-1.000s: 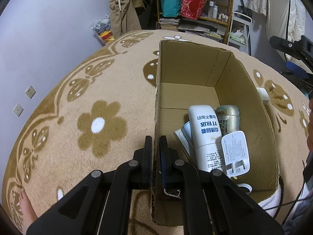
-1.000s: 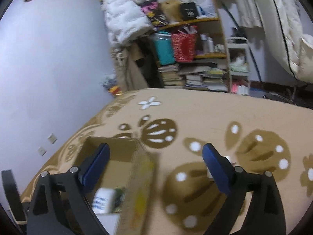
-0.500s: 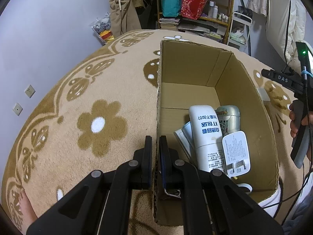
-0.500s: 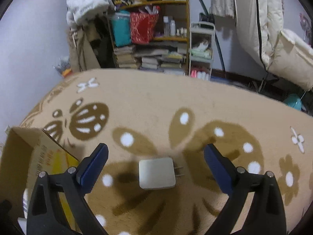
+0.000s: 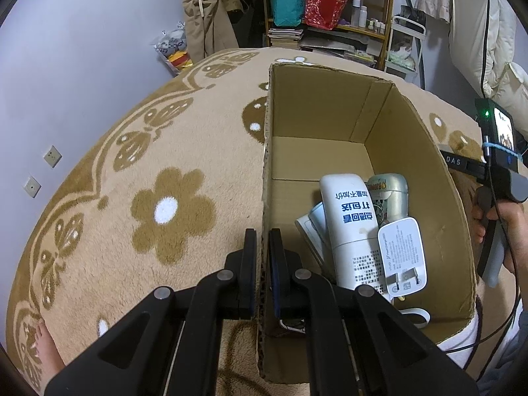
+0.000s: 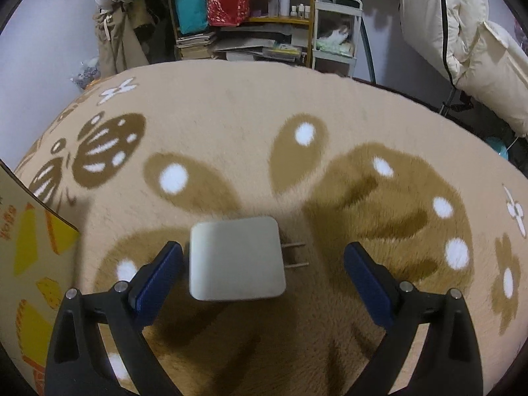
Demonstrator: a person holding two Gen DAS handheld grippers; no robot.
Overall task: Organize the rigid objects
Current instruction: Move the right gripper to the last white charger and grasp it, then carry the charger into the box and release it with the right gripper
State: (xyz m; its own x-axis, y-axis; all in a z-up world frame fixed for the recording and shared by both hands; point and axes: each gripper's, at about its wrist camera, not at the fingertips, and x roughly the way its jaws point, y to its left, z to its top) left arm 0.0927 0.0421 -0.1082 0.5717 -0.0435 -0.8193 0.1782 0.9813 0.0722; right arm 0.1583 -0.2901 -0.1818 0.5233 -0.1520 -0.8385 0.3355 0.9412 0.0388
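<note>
My left gripper (image 5: pixel 263 241) is shut on the left wall of an open cardboard box (image 5: pixel 330 115) on the carpet. Inside the box lie a white bottle (image 5: pixel 349 227), a silver can (image 5: pixel 391 194) and a white plug charger (image 5: pixel 402 254). In the right wrist view a white square charger (image 6: pixel 234 259) lies flat on the carpet, prongs pointing right. My right gripper (image 6: pixel 264 257) is open, its fingers straddling the charger without touching it. The box's printed outer wall (image 6: pixel 29 250) shows at the left edge.
A tan carpet (image 6: pixel 264 105) with brown flower and butterfly patterns covers the floor. Cluttered shelves (image 6: pixel 264 16) stand at the back, with hanging clothes (image 6: pixel 455 26) to the right. A bare foot (image 5: pixel 46 343) is at the lower left.
My right gripper swung away from the box and came down over the white charger, which now sits between its open fingers. My left gripper kept its hold on the box wall.
</note>
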